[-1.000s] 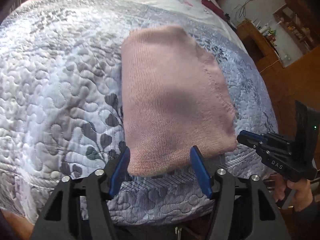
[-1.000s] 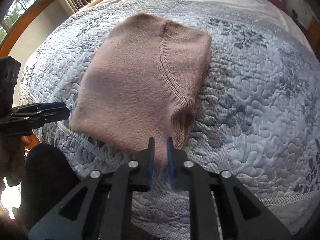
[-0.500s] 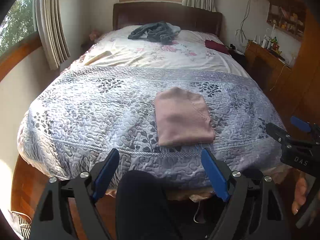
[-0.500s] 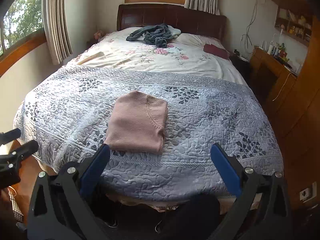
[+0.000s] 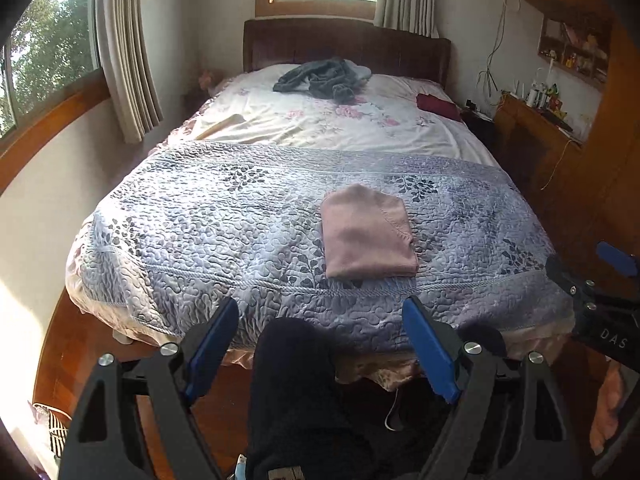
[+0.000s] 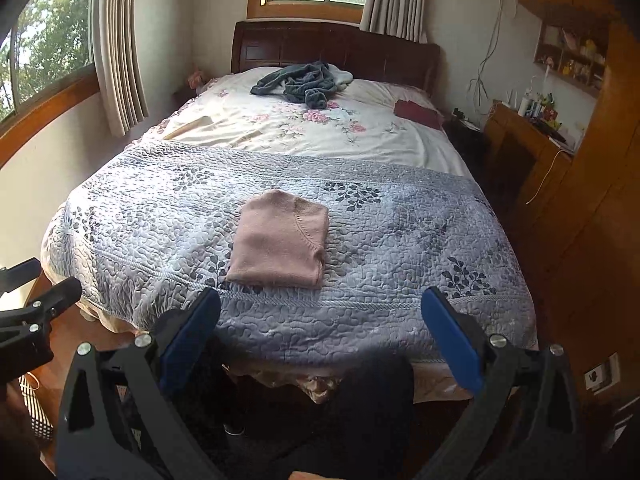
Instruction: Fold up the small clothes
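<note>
Left wrist view. Left gripper: blue-padded fingers spread wide, holding nothing, raised off the near end of the bed. Folded pink sweater: a neat rectangle lying flat on the grey quilted bedspread, near its front edge and right of centre, well apart from both grippers. Right gripper: seen at the right border, fingers parted, nothing between them. Grey crumpled garment: by the dark wooden headboard, on the floral sheet. Dark red item: on the sheet's right edge. Person's dark-clad leg: between the left gripper's fingers, low in frame.

Right wrist view. Right gripper: fingers wide apart, empty, short of the bed's foot. Folded pink sweater: on the bedspread, left of centre, seam line visible along its right side. Left gripper: at the left border; its opening cannot be judged here. Wooden desk: right of the bed, cluttered.
</note>
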Motion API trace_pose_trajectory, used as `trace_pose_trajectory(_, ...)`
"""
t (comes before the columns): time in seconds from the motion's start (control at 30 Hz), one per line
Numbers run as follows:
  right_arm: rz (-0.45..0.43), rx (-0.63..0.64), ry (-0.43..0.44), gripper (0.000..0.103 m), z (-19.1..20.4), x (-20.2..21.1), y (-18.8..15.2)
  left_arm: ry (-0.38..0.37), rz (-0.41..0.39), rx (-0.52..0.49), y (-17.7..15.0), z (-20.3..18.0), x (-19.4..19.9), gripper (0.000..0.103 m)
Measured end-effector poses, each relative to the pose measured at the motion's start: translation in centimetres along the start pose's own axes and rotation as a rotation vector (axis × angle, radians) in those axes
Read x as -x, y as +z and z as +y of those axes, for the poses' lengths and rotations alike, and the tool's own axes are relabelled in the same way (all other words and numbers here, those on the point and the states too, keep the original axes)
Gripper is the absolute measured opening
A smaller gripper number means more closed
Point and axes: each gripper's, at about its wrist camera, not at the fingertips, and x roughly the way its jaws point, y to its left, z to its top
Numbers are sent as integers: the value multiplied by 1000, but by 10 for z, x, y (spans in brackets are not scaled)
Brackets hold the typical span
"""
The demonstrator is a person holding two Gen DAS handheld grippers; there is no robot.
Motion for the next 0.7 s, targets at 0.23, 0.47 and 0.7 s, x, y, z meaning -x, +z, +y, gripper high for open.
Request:
trace_pose_trajectory(0.23, 32, 7, -1, 100, 5, -2, -4, -15, 22, 17, 0, -4, -6, 84)
trace_pose_trajectory(0.47, 52, -5, -2, 100, 5, -17, 1, -11, 56, -6, 3, -9, -21, 84)
trace_pose_trajectory(0.7, 64, 9, 8, 100, 6, -28, 6, -22, 81, -6, 6, -11, -32, 84)
